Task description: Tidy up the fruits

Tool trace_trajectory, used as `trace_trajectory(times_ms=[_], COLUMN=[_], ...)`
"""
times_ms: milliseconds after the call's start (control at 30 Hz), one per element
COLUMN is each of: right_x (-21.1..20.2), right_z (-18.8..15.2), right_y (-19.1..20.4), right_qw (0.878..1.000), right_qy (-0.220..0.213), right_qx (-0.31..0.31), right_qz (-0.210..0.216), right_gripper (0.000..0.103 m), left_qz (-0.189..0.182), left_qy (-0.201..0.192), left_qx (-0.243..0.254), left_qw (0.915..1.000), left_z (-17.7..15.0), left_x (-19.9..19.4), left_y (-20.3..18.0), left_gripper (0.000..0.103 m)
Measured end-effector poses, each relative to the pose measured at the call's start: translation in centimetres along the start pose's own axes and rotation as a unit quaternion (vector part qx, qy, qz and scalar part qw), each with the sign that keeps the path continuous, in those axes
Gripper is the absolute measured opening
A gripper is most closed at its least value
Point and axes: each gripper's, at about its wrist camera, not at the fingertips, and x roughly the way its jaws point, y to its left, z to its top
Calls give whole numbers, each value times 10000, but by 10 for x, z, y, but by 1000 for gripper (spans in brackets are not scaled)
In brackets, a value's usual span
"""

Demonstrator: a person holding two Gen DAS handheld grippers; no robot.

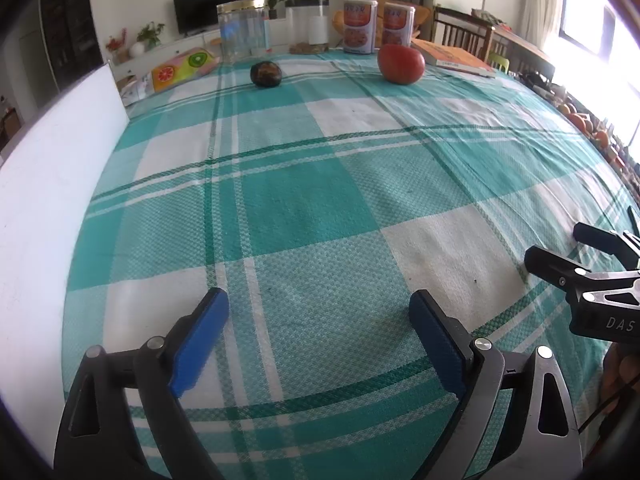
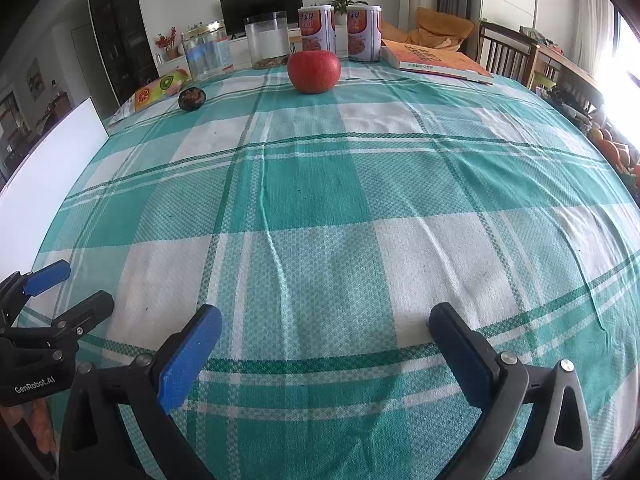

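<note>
Item 1, nearest: my left gripper [image 1: 320, 312], blue pads spread wide apart over the checked tablecloth [image 1: 320, 208], nothing between them. My right gripper shows at its 3 o'clock [image 1: 576, 256], just beside it.

Item 2: my right gripper [image 2: 326, 328], fingers likewise spread wide and empty, hovering over a white square of the cloth. The left gripper sits at its 9 o'clock [image 2: 56, 292].

Item 3: a white board [image 1: 52, 184] standing along the table edge at 9 to 10 o'clock of the left view.

Item 4, far side of the table: a red apple [image 2: 314, 71] at 12 o'clock of the right view, resting on the cloth, well apart from both grippers.

Item 5: a small dark round fruit [image 2: 192, 98] at 11 o'clock, to the left of the apple and apart from it.

Item 6: a fruit-print packet [image 1: 184, 69] lying at the far left corner, near the dark fruit.

Item 7, back row: a gold-lidded clear jar [image 1: 242, 30], a second clear jar [image 2: 267, 40] with something brown in the bottom, two tall printed cans [image 2: 340, 34] just behind the apple, and an orange book [image 2: 436, 62] lying flat at 1 o'clock.
</note>
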Motion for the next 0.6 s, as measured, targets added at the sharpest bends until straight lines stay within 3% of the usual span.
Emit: trace_trajectory(times_ms=[467,600], right_x=[1,1], right_z=[-1,-1], right_y=[1,1], right_qw=[10000,10000], right_qy=[14,16], right_qx=[-36,-38], right_qz=[-34,-39], right_gripper=[103,103], left_qz=[-9,-313], left_qy=[10,129], left_qx=[-17,-397], left_qw=[10000,9986], left_z=[1,18], left_x=[0,2], left_y=[0,11], left_gripper=[94,93])
